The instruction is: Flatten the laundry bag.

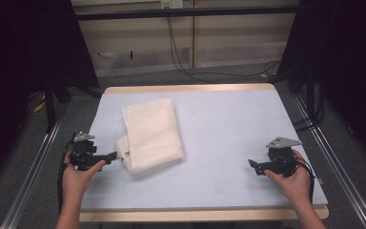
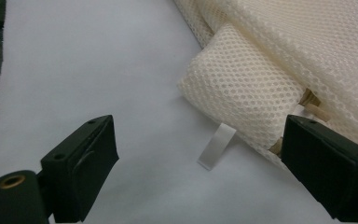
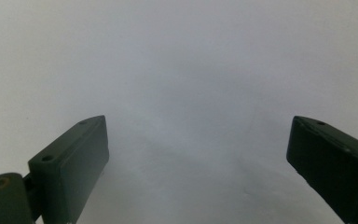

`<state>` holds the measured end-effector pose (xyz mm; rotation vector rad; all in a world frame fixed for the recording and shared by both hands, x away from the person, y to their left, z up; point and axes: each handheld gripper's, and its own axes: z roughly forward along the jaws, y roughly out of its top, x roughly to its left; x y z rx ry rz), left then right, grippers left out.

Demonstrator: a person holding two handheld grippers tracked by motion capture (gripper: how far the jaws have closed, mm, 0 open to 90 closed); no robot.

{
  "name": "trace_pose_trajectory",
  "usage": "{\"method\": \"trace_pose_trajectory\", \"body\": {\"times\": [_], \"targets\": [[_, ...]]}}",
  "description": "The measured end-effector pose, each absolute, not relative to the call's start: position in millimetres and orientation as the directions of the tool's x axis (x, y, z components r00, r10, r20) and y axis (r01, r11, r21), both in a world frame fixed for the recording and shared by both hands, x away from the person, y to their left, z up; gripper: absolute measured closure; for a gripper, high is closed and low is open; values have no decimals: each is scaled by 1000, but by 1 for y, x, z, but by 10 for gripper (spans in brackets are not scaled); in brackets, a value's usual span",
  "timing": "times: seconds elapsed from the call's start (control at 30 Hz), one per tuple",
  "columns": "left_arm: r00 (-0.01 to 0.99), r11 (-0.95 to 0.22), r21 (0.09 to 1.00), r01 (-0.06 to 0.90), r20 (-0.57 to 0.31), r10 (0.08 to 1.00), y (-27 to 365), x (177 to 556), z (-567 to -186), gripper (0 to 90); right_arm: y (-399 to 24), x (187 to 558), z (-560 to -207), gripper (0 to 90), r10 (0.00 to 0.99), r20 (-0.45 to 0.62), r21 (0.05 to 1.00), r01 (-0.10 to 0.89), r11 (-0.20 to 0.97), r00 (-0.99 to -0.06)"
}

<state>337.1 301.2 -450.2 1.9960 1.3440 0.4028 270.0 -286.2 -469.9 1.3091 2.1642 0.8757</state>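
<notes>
While spread wide and gripping nothing, left tool [image 1: 115,154] sits just beside folded mesh cloth [image 1: 151,133] (label tab between jaws) on surface [image 1: 228,129]; bare room rightward, right tool [image 1: 252,164] released near front-right edge.

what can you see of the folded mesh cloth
The folded mesh cloth is cream-white, an open honeycomb mesh that looks soft and padded, folded in several layers into a rough rectangle. It lies flat and slightly askew on the left half of the pale table. A small white tag sticks out at its near corner, where the open left gripper reaches without gripping.
</notes>
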Motion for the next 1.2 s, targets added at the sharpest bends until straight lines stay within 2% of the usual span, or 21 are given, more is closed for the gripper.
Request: {"method": "trace_pose_trajectory", "body": {"times": [0.2, 0.53, 1.03, 1.2], "targets": [[423, -222, 685, 694, -139, 895, 295, 340, -450, 168, -284, 269, -469, 57, 896, -71, 721, 599, 350, -439], [443, -228, 645, 729, -192, 876, 286, 344, -460, 216, -285, 269, -469, 57, 893, -71, 721, 596, 354, -445], [399, -148, 625, 766, -282, 872, 269, 352, -470, 219, -284, 268, -470, 61, 887, -76, 720, 590, 364, -455], [392, -117, 620, 776, -329, 859, 268, 354, -471, 289, -284, 268, -469, 65, 887, -77, 721, 589, 365, -456]]}}
